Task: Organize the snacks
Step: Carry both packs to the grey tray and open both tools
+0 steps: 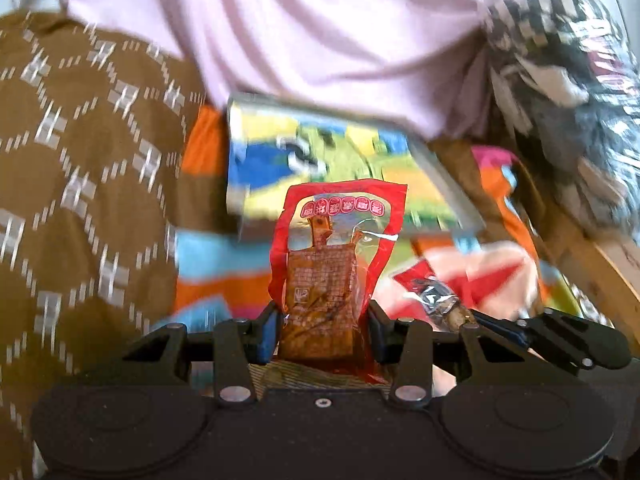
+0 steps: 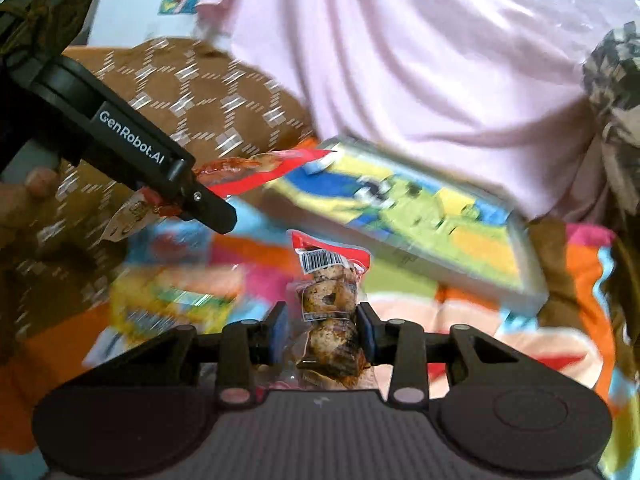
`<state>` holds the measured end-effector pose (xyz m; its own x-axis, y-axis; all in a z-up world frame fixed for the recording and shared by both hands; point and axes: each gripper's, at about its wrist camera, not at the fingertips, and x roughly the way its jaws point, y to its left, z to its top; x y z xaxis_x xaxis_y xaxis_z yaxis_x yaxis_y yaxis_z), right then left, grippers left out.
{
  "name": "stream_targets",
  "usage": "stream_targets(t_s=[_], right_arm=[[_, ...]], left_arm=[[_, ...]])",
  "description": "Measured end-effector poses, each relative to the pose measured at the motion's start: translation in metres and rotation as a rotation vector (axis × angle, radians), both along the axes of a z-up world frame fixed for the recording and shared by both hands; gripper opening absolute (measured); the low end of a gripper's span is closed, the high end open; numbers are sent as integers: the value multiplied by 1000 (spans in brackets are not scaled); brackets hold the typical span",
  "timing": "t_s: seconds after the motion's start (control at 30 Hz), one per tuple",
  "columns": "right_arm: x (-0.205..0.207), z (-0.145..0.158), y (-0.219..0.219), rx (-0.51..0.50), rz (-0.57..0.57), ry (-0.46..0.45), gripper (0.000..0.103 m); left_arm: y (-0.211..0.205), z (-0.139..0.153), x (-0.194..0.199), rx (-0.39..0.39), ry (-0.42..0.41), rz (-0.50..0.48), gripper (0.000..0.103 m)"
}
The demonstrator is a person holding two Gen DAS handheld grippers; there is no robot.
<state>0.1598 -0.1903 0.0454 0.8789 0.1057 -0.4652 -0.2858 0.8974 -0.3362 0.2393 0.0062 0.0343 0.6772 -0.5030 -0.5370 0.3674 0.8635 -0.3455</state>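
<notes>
My left gripper [image 1: 322, 328] is shut on a red snack pouch [image 1: 334, 248] with a brown block inside, held upright in the left wrist view. My right gripper [image 2: 322, 330] is shut on a clear packet of brown speckled pieces [image 2: 330, 304] with a red top and a barcode. In the right wrist view the left gripper [image 2: 208, 206] reaches in from the upper left with the red snack pouch [image 2: 256, 172] sticking out sideways. The right gripper's tip [image 1: 532, 334] and its packet [image 1: 436, 300] show at the lower right of the left wrist view.
A shallow box with a bright cartoon print [image 1: 336, 160] [image 2: 424, 216] lies ahead on a colourful cloth [image 1: 216, 264]. Behind it hangs pink fabric [image 1: 320, 40]. A brown patterned cushion [image 1: 80, 160] is on the left, a black-and-white patterned item [image 1: 560, 60] on the right.
</notes>
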Motion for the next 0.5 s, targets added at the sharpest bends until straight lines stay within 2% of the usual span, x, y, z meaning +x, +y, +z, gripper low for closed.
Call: stream_targets(t_s=[0.2, 0.37, 0.5], right_arm=[[66, 22, -9, -26, -32, -66, 41], [125, 28, -11, -70, -72, -95, 41], [161, 27, -13, -49, -106, -96, 41]], left_arm=[[-20, 20, 65, 24, -24, 61, 46], [-33, 25, 116, 33, -25, 111, 46], [-43, 20, 151, 42, -8, 152, 46]])
